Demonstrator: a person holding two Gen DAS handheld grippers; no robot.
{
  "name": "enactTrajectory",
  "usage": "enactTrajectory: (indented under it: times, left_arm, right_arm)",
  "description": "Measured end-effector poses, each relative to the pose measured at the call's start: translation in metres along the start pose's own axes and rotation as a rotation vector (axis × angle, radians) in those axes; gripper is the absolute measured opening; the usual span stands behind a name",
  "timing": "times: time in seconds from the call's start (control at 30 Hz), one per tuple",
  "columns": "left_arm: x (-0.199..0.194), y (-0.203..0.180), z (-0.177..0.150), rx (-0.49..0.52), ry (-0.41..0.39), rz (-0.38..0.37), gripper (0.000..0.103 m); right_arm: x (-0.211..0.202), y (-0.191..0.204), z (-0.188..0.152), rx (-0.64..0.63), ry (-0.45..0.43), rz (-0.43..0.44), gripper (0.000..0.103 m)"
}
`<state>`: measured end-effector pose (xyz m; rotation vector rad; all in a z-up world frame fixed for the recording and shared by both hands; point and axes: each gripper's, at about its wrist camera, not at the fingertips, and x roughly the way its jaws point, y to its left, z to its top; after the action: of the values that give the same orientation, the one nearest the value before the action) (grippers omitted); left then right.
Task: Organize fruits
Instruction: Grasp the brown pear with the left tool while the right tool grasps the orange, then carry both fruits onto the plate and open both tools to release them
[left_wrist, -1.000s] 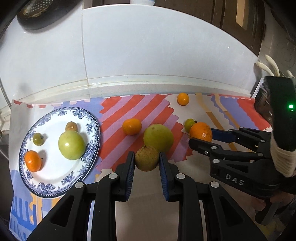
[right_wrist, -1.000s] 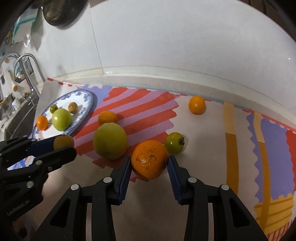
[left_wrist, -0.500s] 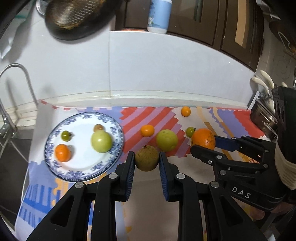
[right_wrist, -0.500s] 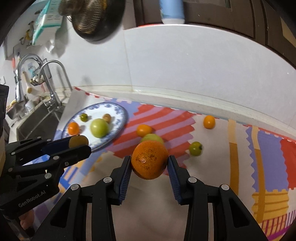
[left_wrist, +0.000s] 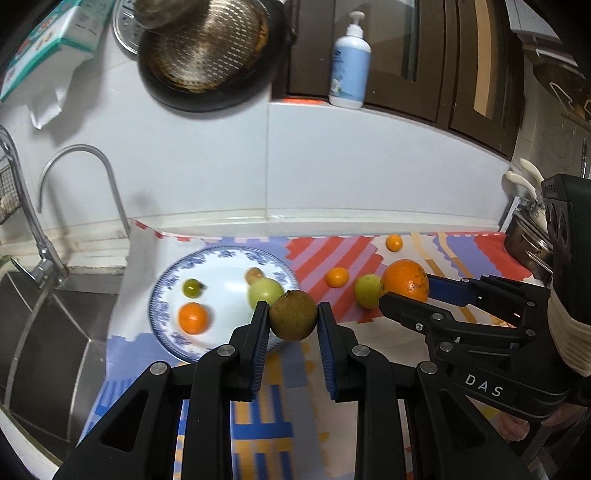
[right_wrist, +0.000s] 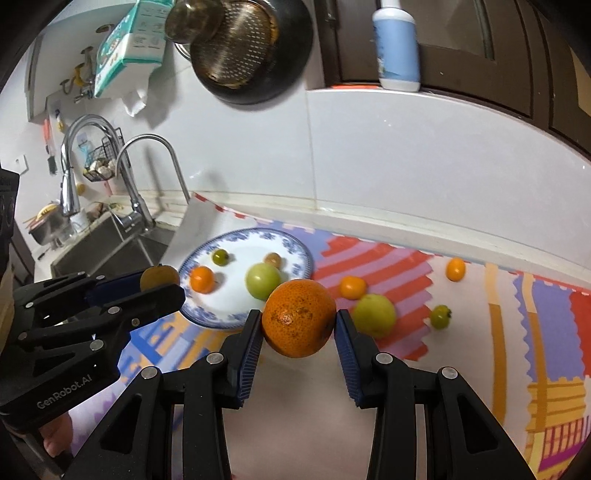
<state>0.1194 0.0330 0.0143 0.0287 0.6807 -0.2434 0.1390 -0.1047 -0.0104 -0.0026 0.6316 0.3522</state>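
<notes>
Brown fruit (left_wrist: 293, 315) pinched in left fingers (left_wrist: 258, 328); orange (right_wrist: 299, 318) in right; right view alone shows green tomato (right_wrist: 440, 316).

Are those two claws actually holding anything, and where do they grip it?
Yes. The left gripper pinches a brown round fruit by its opposite sides; the right gripper clamps a large orange the same way.

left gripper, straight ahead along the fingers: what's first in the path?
Probably the blue-rimmed plate. The left gripper, shut on the brown fruit, points over the plate's near right rim, with the green fruit on the plate just beyond. Depth is unclear; it looks well above the plate.
</notes>
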Motion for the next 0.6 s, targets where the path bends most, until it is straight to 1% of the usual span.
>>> enactTrajectory:
  times: [0.2,0.33,0.6]
  left_arm:
    - [-0.003,0.031,0.006,0.005,-0.024,0.01,0.026]
    - [0.001,0.048,0.009,0.017,-0.025,0.024,0.026]
    - [0.027,0.086,0.012,0.004,0.003,0.036,0.026]
  right_arm:
    - [0.011,0.025,0.012,-0.005,-0.014,0.015,0.041]
    - [0.025,0.038,0.02,-0.004,-0.01,0.029,0.041]
    - [0.059,0.059,0.035,-0.01,0.017,0.058,0.041]
